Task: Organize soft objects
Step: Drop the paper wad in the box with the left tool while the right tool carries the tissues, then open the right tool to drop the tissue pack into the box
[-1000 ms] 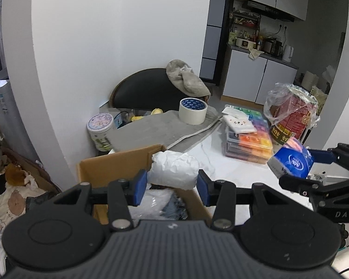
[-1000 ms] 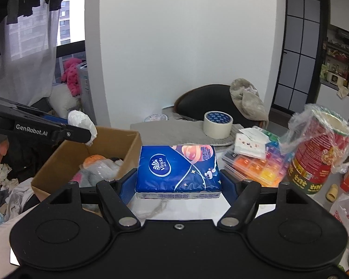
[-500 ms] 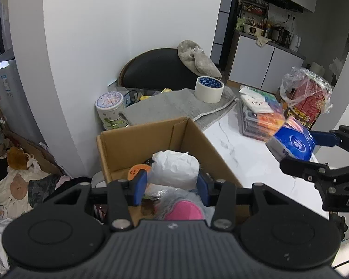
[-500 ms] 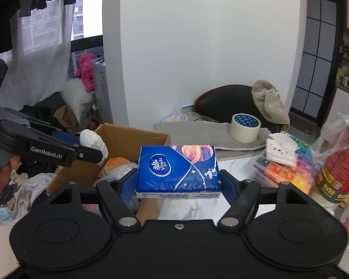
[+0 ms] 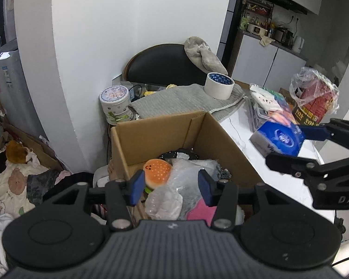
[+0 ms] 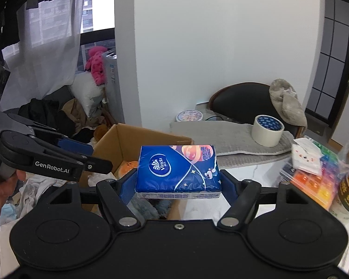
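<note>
The tissue pack (image 6: 178, 171) sits clamped between the right gripper (image 6: 178, 181) fingers, its long axis running straight across from pad to pad, label up. It hangs over the near right corner of the cardboard box (image 5: 165, 134) — the drop target, I judge, lies just ahead and to the left. The left gripper (image 5: 171, 186) hovers above the box with its fingers parted and nothing between them; below it lie a white plastic bag (image 5: 164, 201), a burger-shaped toy (image 5: 157, 172) and something pink. Farther off, on the white tabletop (image 5: 239, 137), rest a grey towel (image 5: 183, 102) with a tape roll (image 5: 218, 86) on it — then a black chair and a kitchen beyond.
</note>
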